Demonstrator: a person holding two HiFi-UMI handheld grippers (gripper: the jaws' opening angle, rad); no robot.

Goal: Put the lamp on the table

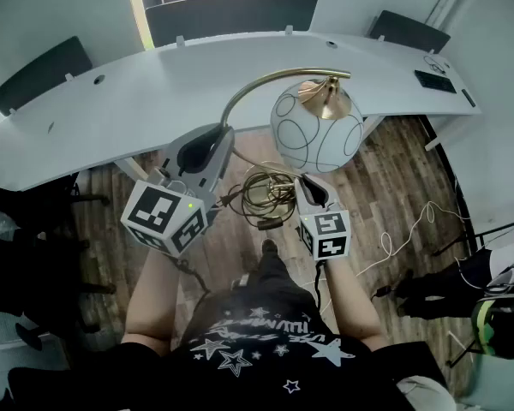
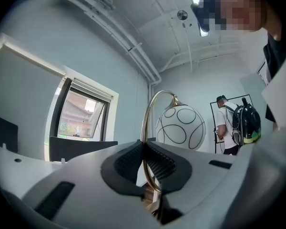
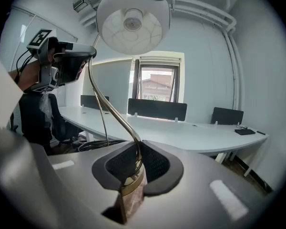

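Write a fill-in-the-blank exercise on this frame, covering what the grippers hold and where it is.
1. The left gripper and the right gripper each have their jaws shut on the brass stem of the ____.
2. The round white shade bears thin ____ circles.
3. It hangs over the wooden floor, not yet on the white ____.
Missing words: lamp; black; table.
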